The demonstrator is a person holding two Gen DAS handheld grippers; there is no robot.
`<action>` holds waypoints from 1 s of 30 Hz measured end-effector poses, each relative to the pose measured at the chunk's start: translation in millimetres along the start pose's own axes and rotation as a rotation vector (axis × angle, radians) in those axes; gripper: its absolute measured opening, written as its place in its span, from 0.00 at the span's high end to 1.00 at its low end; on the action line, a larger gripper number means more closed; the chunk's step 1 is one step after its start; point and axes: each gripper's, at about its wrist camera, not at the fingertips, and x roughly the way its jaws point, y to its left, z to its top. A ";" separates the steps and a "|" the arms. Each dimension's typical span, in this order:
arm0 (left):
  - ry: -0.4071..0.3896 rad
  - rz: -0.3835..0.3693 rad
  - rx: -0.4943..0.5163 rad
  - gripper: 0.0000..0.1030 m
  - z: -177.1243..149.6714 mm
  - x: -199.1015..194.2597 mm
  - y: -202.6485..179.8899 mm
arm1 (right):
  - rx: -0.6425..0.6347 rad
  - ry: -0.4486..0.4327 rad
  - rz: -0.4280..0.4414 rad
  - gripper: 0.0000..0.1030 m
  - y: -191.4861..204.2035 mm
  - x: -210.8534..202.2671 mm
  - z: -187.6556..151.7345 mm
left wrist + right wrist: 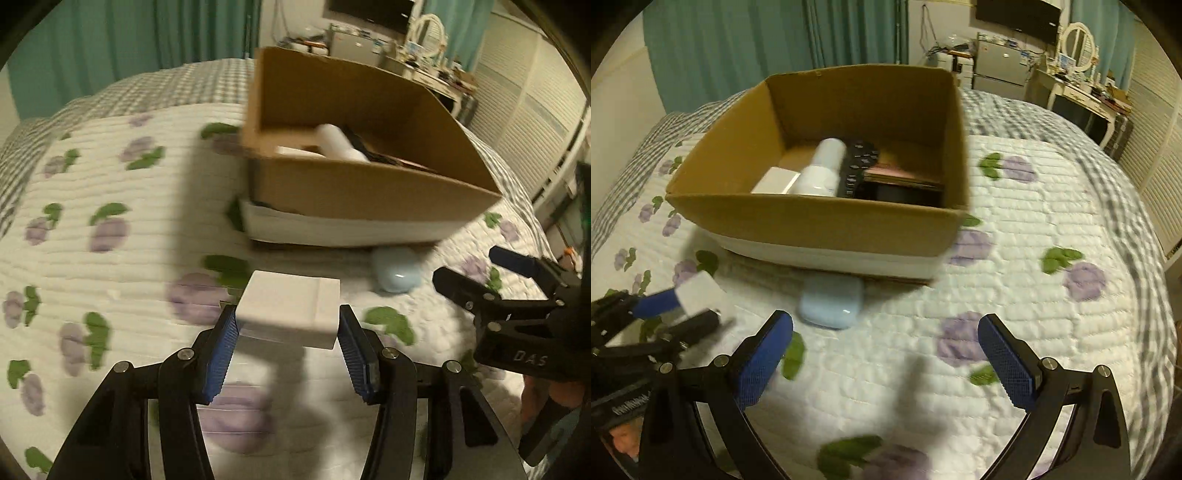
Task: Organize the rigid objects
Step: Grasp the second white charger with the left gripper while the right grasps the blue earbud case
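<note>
My left gripper point(287, 332) is shut on a small white box point(291, 308) and holds it above the bed; it also shows in the right wrist view point(698, 295). A cardboard box point(369, 192) point(812, 218) stands on the quilt and holds a white bottle point(823, 168), a white box point(775, 181), a black remote point(858, 166) and a dark flat item. A pale blue case point(831, 302) point(397, 273) lies on the quilt against the box's near side. My right gripper point(886, 354) is open and empty, just short of the blue case.
The bed has a white quilt point(1034, 332) with purple flowers and a checked border. A dresser with a mirror point(1078, 37), a small fridge point(1001, 62) and green curtains stand behind. Shuttered doors are at the right.
</note>
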 end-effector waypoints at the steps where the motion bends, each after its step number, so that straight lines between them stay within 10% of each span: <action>1: -0.004 0.011 -0.008 0.47 1.2 -1.4 4.9 | -0.006 0.007 0.009 0.02 5.0 5.5 1.9; 10: 0.008 0.022 -0.040 0.47 7.9 13.7 15.3 | 0.010 0.074 0.025 0.11 25.8 52.0 18.0; 17: 0.011 0.002 -0.035 0.47 5.4 10.7 15.9 | 0.018 0.138 -0.002 0.50 26.5 65.3 14.1; 30: -0.040 -0.045 -0.015 0.47 4.0 -39.7 5.4 | -0.008 0.074 -0.028 0.50 28.1 -18.8 -7.4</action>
